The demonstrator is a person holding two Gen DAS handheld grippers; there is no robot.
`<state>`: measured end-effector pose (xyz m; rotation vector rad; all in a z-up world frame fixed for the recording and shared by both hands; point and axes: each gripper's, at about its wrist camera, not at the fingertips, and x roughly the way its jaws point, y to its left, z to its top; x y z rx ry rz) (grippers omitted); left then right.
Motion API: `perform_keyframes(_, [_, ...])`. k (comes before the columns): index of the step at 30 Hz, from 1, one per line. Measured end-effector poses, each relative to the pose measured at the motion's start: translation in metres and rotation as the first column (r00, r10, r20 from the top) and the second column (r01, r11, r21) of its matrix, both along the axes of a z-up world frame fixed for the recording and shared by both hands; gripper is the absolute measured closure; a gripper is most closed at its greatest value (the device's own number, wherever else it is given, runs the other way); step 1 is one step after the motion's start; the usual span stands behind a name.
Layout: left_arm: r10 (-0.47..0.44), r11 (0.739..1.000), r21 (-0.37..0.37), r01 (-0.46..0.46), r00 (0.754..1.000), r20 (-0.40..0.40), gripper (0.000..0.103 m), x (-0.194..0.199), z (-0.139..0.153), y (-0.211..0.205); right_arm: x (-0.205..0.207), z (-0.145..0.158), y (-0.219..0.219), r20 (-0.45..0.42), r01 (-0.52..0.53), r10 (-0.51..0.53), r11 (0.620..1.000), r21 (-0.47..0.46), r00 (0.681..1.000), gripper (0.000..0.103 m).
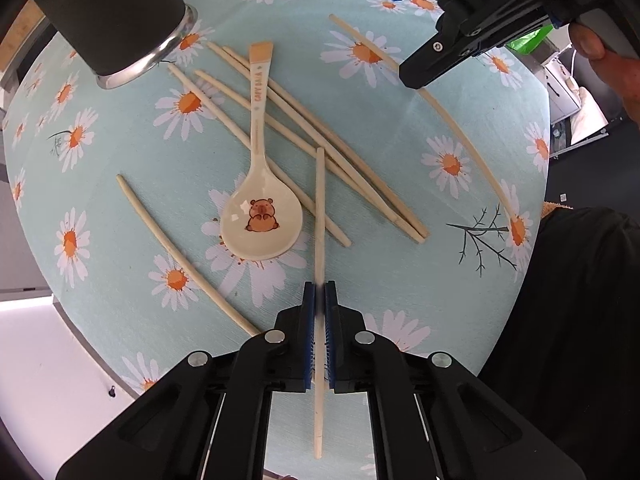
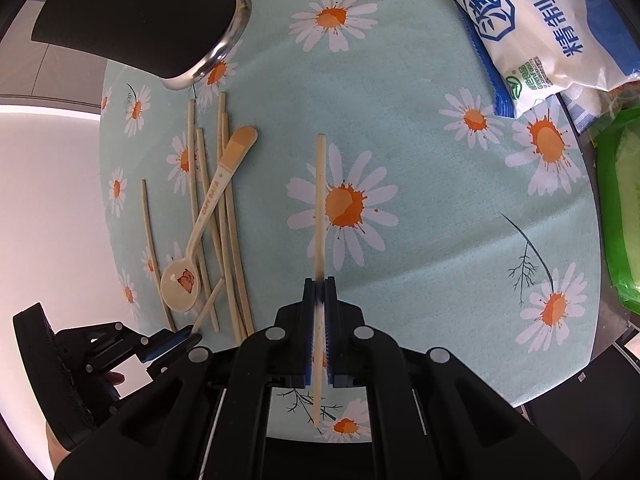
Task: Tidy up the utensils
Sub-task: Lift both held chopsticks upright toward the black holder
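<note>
My left gripper [image 1: 319, 292] is shut on a chopstick [image 1: 319, 216] that points forward over the pile. Several loose chopsticks [image 1: 320, 140] lie crossed on the daisy tablecloth, with a cream capybara spoon [image 1: 262, 216] on top of them. A black metal-rimmed cup [image 1: 116, 20] stands at the far left. My right gripper [image 2: 319, 290] is shut on another chopstick [image 2: 319, 208] and holds it over the cloth, right of the pile [image 2: 224, 220]. The spoon [image 2: 192, 264] and the cup [image 2: 152, 20] show in the right view too. The left gripper [image 2: 188, 338] shows at lower left there.
A single chopstick [image 1: 176, 252] lies apart at the left, near the table edge. A white and blue salt bag [image 2: 536, 32] and a green packet [image 2: 620, 208] lie along the far right edge. The right gripper body [image 1: 464, 40] hovers at the upper right.
</note>
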<state>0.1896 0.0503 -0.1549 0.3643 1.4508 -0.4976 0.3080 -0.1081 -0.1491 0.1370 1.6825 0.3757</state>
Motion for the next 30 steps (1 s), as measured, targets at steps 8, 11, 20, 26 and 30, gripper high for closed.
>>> perform_keyframes(8, [0.068, 0.998, -0.007, -0.068, 0.997, 0.025, 0.099, -0.007, 0.02, -0.008, 0.003, 0.011, -0.003, 0.021, -0.07, 0.069, 0.997, 0.031, 0.997, 0.098])
perform_keyframes(11, [0.096, 0.995, -0.025, -0.095, 0.995, 0.04, 0.099, -0.01, 0.031, -0.014, 0.004, 0.014, -0.005, 0.022, -0.097, 0.096, 0.994, 0.044, 0.995, 0.098])
perform_keyframes(20, [0.233, 0.971, -0.088, -0.224, 0.967, 0.107, 0.099, -0.007, 0.057, -0.014, 0.007, 0.037, -0.004, 0.104, -0.193, 0.186, 0.979, 0.06, 0.977, 0.097])
perform_keyframes(26, [0.381, 0.919, -0.187, -0.346, 0.903, 0.198, 0.099, 0.006, 0.083, -0.004, 0.02, 0.065, -0.005, 0.209, -0.234, 0.207, 0.966, 0.112, 0.956, 0.097])
perform_keyframes(30, [0.494, 0.859, -0.289, -0.424, 0.833, 0.247, 0.099, 0.007, 0.105, 0.014, 0.021, 0.086, -0.001, 0.279, -0.27, 0.211, 0.943, 0.193, 0.937, 0.097])
